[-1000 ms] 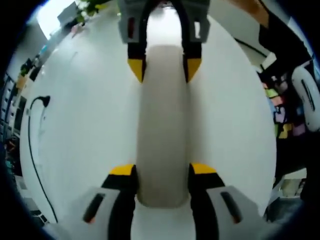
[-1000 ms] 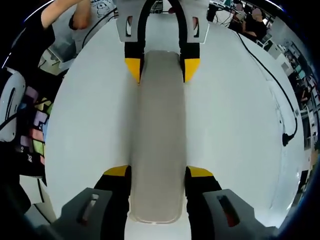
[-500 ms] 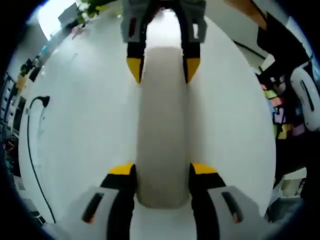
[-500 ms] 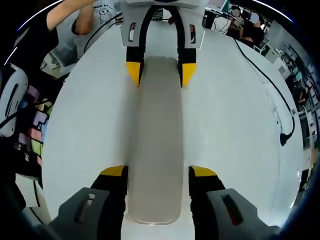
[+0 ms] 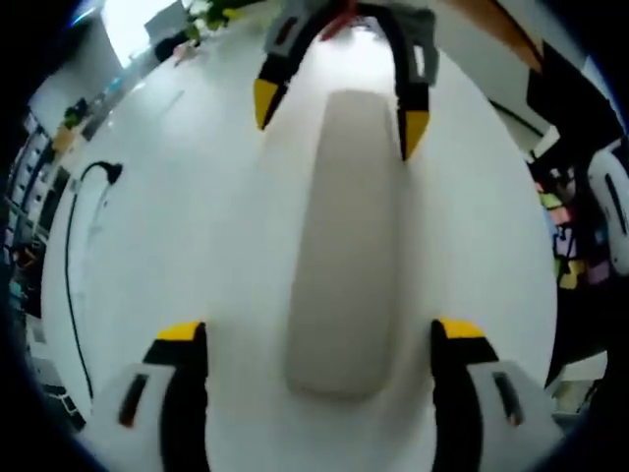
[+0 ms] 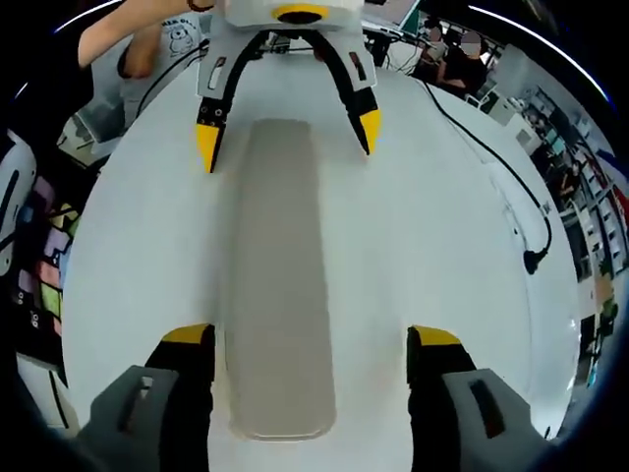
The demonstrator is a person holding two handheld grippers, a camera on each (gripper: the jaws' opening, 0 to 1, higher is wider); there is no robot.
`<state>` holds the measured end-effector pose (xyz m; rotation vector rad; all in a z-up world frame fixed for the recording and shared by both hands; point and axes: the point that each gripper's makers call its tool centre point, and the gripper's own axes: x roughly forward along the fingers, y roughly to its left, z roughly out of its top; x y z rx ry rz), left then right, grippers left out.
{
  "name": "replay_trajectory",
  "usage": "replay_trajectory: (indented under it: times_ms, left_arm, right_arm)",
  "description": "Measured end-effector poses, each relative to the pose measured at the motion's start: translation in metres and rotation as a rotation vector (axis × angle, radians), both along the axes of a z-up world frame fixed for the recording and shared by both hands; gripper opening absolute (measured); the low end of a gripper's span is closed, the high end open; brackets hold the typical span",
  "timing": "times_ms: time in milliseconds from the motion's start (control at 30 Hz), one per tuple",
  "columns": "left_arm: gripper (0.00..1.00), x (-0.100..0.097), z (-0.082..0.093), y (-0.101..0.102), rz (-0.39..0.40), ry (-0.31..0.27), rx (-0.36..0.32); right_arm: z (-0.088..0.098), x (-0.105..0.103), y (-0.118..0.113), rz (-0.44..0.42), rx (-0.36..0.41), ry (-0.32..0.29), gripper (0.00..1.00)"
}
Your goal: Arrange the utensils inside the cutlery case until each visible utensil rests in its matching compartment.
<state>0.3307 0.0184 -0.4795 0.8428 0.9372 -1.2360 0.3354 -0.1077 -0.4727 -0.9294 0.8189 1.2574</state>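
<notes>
A long grey cutlery case (image 5: 349, 236) lies flat on the white table (image 5: 177, 216), closed, so its inside is hidden. My left gripper (image 5: 319, 334) stands open around the case's near end, its jaws clear of both sides. My right gripper (image 5: 340, 110) is open around the far end. In the right gripper view the case (image 6: 280, 275) runs away from my open right gripper (image 6: 310, 335) towards the open left gripper (image 6: 289, 130). The yellow fingertips (image 6: 187, 334) stand apart from the case walls.
A black cable (image 5: 74, 256) curves along one side of the table; in the right gripper view this cable (image 6: 491, 167) ends in a plug. People (image 6: 147, 49) stand past the far table edge. Coloured items (image 5: 570, 246) lie beyond the table's side.
Both grippers have spread their jaws and let go of the case ends they were shut on. The case stays flat on the table.
</notes>
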Motion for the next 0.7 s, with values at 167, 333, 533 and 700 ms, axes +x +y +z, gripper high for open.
replay_trajectory:
  times_ms: [167, 333, 533, 700]
  left_arm:
    - [1.00, 0.003, 0.002, 0.003, 0.003, -0.033, -0.015]
    - [1.00, 0.010, 0.009, 0.011, 0.014, -0.089, -0.019]
    - [1.00, -0.001, 0.028, 0.003, 0.094, -0.075, -0.186]
    - [1.00, -0.013, 0.050, 0.000, 0.105, -0.178, -0.282]
  right_arm:
    - [-0.007, -0.018, 0.005, 0.002, 0.049, 0.077, 0.99]
    - [-0.002, -0.018, 0.003, -0.010, 0.106, 0.024, 0.99]
    - [0.007, -0.020, -0.001, -0.102, 0.225, -0.013, 0.99]
    - [0.038, -0.026, 0.001, -0.151, 0.382, -0.079, 0.99]
